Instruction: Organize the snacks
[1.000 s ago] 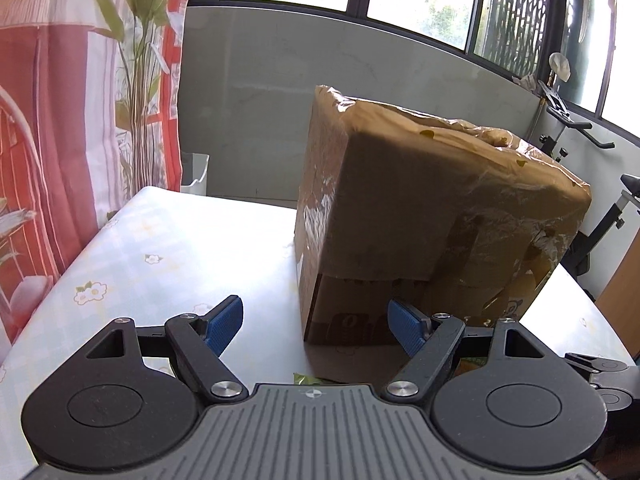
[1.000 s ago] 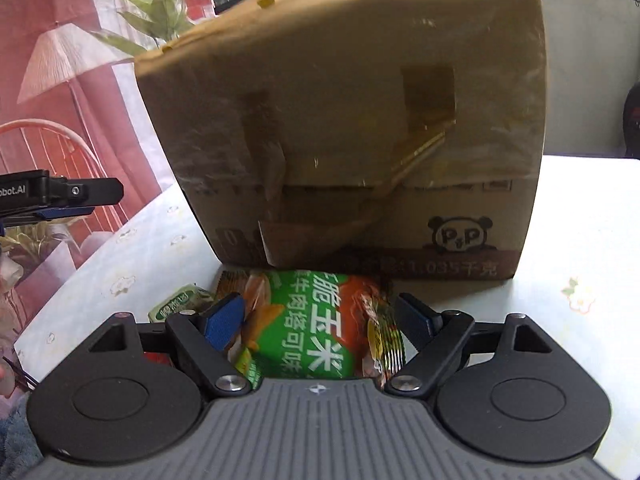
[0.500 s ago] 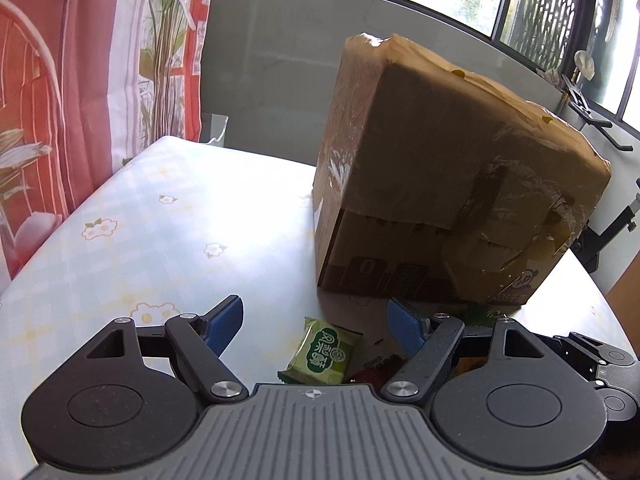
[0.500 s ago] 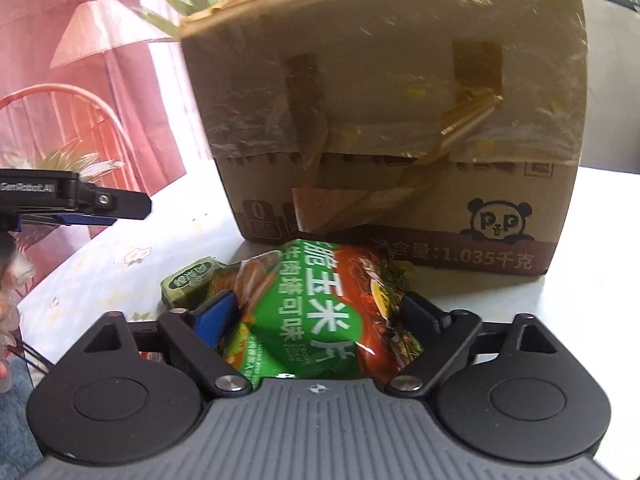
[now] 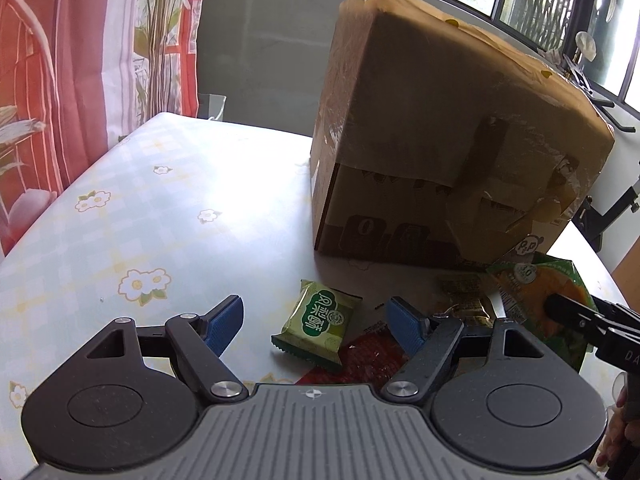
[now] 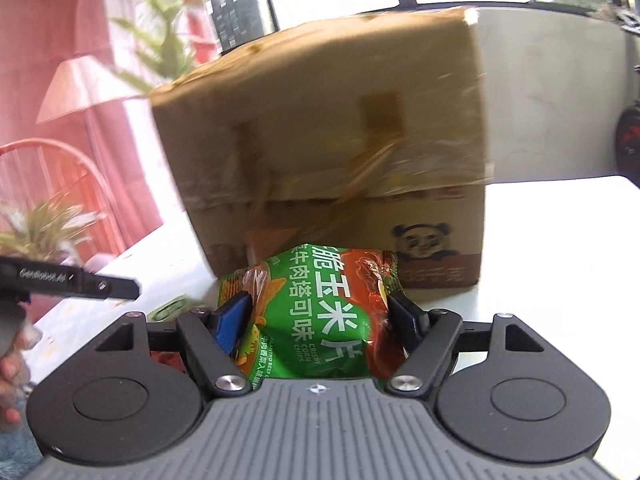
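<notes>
My right gripper [image 6: 320, 316] is shut on a green and red corn chips bag [image 6: 320, 312] and holds it up in front of a taped cardboard box [image 6: 332, 136]. The bag also shows in the left wrist view [image 5: 540, 300]. My left gripper [image 5: 316, 320] is open and empty, just above the table. A small green snack packet [image 5: 316, 320] lies between its fingertips. A red packet [image 5: 368, 360] lies beside it, and a brown wrapped snack [image 5: 464, 300] lies near the box [image 5: 440, 140].
The table [image 5: 160, 208] has a pale floral cloth. The box stands at its middle right. A red patterned curtain [image 5: 52, 60] hangs at the left. The right gripper's arm [image 5: 592, 320] reaches in at the right edge of the left wrist view.
My left gripper has pulled back from the box, and the small snacks came into its view. My right gripper has closed on the chips bag and lifted it off the table.
</notes>
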### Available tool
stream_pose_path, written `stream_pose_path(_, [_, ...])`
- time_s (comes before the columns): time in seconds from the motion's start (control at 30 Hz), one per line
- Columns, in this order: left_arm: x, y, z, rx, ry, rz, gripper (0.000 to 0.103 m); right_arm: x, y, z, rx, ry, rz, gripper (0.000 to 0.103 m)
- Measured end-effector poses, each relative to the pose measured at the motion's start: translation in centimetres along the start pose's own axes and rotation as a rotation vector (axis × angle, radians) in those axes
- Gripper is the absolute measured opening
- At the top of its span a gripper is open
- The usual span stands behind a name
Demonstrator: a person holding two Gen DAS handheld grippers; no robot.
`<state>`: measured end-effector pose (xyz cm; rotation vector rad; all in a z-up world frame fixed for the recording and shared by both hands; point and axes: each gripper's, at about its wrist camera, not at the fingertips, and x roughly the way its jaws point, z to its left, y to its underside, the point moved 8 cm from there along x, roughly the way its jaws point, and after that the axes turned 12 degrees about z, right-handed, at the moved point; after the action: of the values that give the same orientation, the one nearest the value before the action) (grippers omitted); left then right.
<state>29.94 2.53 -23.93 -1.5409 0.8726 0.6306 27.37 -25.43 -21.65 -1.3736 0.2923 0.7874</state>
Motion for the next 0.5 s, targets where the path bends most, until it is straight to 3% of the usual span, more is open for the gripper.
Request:
stream_pose_path(0.13, [1.3, -0.3, -0.5, 0.052, 0.003, 0.026, 0.077, 0.3, 0.6, -1.9, 0.043, 0.075, 0.019, 0.075])
stream_pose_path(0.2, [2.3, -0.5, -0.7, 0.087, 0.000, 0.047, 0.070, 0.3, 0.8, -2.2, 0.060, 0.072, 0.020, 0.075])
stream_pose_path(0.5, [6.1, -1.0, -0.6, 0.158, -0.049, 0.105, 0.069, 0.0, 1.0, -1.4, 0.031, 0.048, 0.016, 0.075])
